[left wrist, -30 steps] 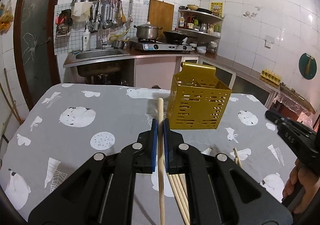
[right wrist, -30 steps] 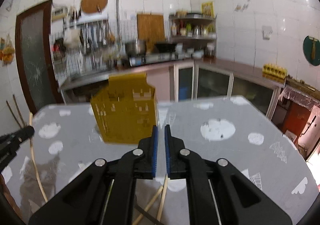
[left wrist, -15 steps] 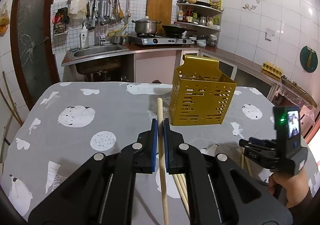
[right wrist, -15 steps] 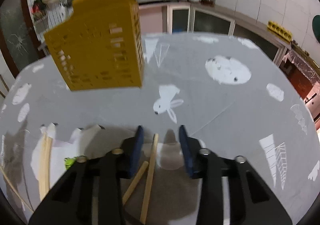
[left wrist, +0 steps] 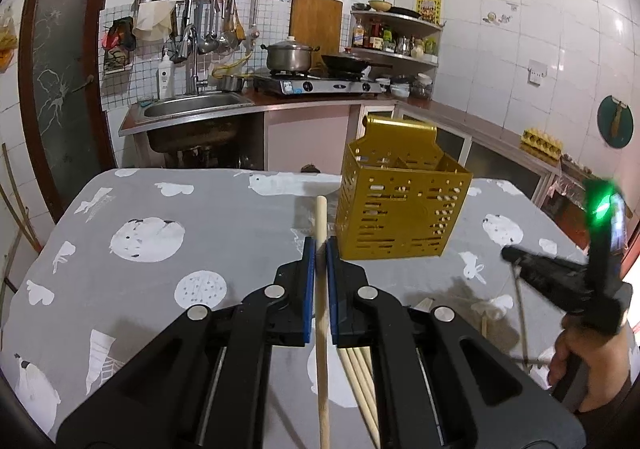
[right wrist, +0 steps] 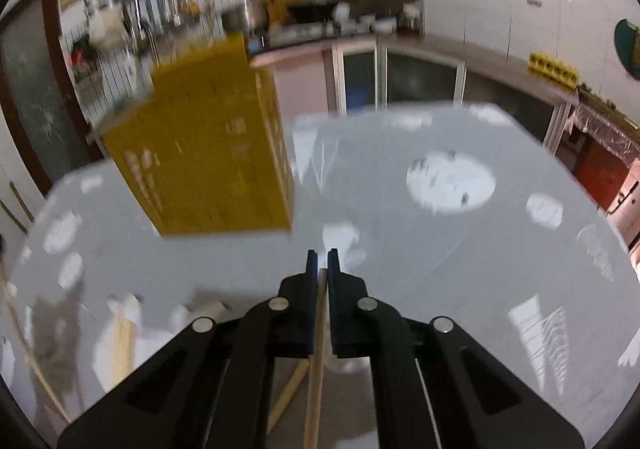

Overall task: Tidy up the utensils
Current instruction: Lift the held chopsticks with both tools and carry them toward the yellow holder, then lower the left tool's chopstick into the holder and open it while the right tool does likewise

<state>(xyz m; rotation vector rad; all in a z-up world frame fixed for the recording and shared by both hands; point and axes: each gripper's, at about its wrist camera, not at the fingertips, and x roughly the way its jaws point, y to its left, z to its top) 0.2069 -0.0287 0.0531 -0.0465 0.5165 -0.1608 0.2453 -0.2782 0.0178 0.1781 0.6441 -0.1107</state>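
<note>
My left gripper is shut on a wooden chopstick whose tip sticks out past the fingers, just left of the gold perforated utensil holder on the table. My right gripper is shut on another wooden chopstick, held above the table to the right of the holder. The right gripper also shows in the left wrist view at the right edge, with a chopstick hanging from it. More chopsticks lie on the table under my left gripper.
The table has a grey cloth with white animal prints. A loose chopstick and a paler stick lie on it in the blurred right wrist view. Sink and stove stand behind the table.
My right gripper went from open over chopsticks on the table to shut on one, and lifted it. My left gripper still holds its chopstick and has barely moved.
</note>
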